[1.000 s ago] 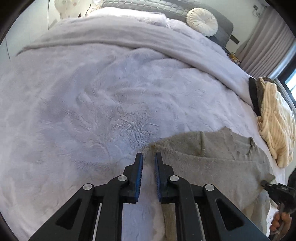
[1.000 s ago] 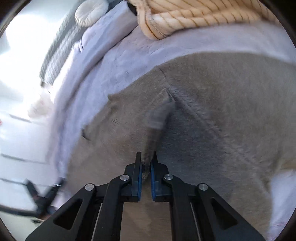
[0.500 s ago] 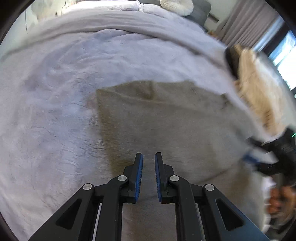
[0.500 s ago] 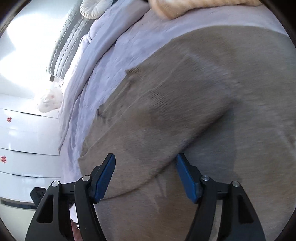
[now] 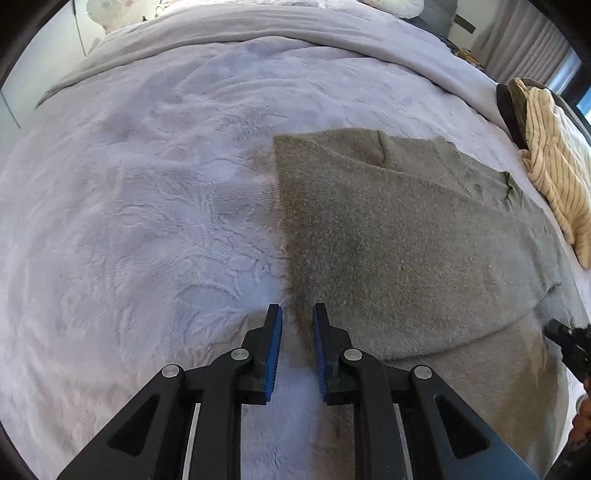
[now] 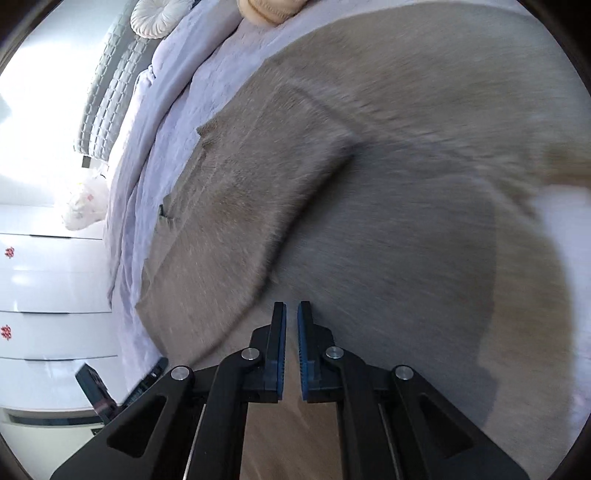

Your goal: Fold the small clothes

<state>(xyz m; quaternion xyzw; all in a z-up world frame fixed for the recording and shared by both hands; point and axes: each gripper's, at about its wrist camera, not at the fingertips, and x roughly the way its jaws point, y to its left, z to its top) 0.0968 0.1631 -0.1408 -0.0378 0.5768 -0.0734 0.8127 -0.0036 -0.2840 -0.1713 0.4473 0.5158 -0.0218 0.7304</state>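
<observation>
A grey-brown fuzzy knit garment (image 5: 399, 236) lies flat on the lilac bedspread (image 5: 147, 206), with a folded-over flap on top; it fills the right wrist view (image 6: 369, 184). My left gripper (image 5: 297, 314) hovers over the garment's left edge, jaws narrowly apart, nothing between them. My right gripper (image 6: 291, 310) is above the garment beside the flap's edge, jaws nearly together and empty. The right gripper's tip shows at the left wrist view's right edge (image 5: 569, 343).
A cream striped garment (image 5: 554, 166) lies on a dark item at the bed's right side. A round white cushion (image 6: 159, 16) and grey headboard (image 6: 110, 88) are at the bed's head. White drawers (image 6: 48, 314) stand beside the bed.
My right gripper let go of the garment fold, opened wide, then closed to a narrow gap. The fold now lies flat. My left gripper swung over the garment and back to its left edge.
</observation>
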